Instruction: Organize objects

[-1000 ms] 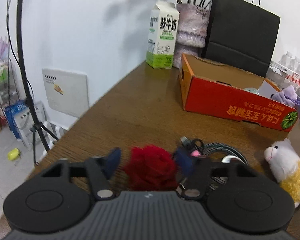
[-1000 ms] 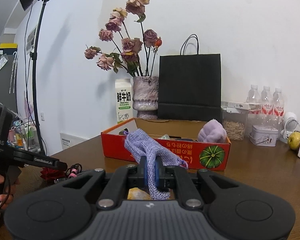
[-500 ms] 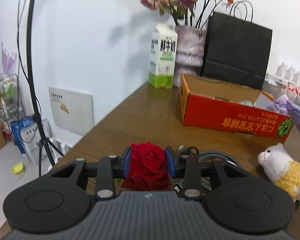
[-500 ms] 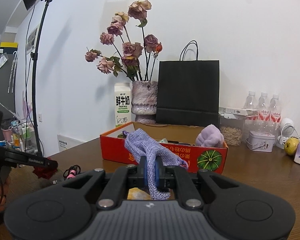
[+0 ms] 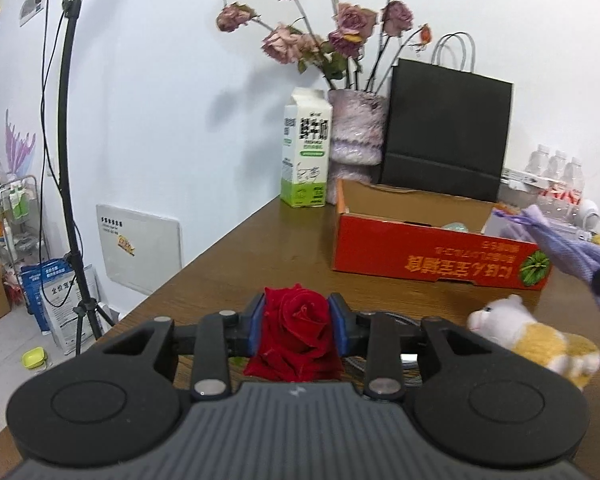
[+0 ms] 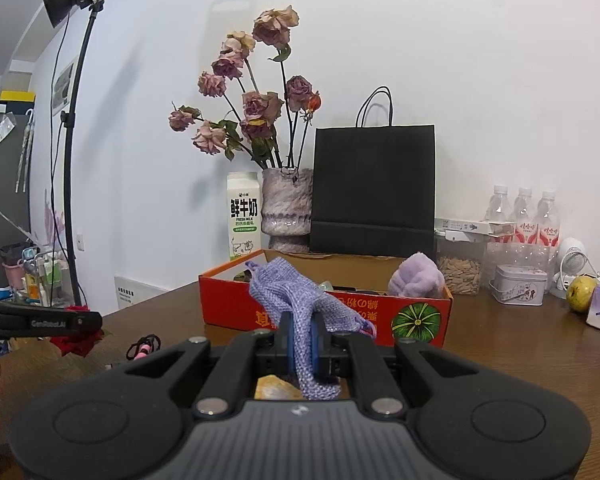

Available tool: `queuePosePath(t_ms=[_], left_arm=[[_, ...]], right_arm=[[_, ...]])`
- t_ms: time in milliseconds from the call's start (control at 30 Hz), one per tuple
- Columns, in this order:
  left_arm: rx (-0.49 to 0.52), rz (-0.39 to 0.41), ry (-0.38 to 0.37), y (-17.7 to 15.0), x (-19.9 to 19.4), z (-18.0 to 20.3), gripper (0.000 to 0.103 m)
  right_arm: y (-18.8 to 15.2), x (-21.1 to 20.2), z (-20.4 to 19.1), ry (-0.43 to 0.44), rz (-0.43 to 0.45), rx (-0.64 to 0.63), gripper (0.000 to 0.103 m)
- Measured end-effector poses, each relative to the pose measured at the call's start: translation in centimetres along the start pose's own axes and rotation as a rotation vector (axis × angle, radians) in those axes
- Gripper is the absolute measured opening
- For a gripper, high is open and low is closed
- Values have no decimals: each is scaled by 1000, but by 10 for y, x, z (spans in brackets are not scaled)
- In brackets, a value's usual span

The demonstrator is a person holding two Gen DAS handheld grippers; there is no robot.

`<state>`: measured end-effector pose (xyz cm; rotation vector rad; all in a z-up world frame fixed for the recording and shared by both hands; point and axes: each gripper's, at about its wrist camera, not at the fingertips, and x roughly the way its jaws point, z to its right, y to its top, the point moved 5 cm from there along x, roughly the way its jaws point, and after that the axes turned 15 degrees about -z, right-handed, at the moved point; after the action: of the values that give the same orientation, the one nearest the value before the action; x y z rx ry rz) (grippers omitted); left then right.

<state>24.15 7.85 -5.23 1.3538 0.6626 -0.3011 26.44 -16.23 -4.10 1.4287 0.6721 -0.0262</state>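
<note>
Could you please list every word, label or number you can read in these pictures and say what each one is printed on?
"鲜牛奶": milk carton, large black characters.
"FRESH MILK": the same carton, small line beneath.
Orange box: pale characters printed upside down beside a pumpkin picture; too distorted to read.
Left gripper: embossed lettering on its side, too blurred to read.
Water bottles: red labels, too small.
Grey wall panel: small print, unreadable.

milk carton [image 6: 242, 216] upright, touching vase | vase of dried roses [image 6: 287, 208] | black paper bag [image 6: 374, 188] behind box | light stand [image 6: 70, 128] left
</note>
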Motion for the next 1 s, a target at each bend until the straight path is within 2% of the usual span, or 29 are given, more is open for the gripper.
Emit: queuePosePath(t_ms=[533,1000], left_arm=[[94,45,-108,5,-35,59,34],[95,66,-174,24,-40,106,33]], right_arm=[[0,-7,0,18,22,-7,7],[9,-9,11,4,42,23,7]])
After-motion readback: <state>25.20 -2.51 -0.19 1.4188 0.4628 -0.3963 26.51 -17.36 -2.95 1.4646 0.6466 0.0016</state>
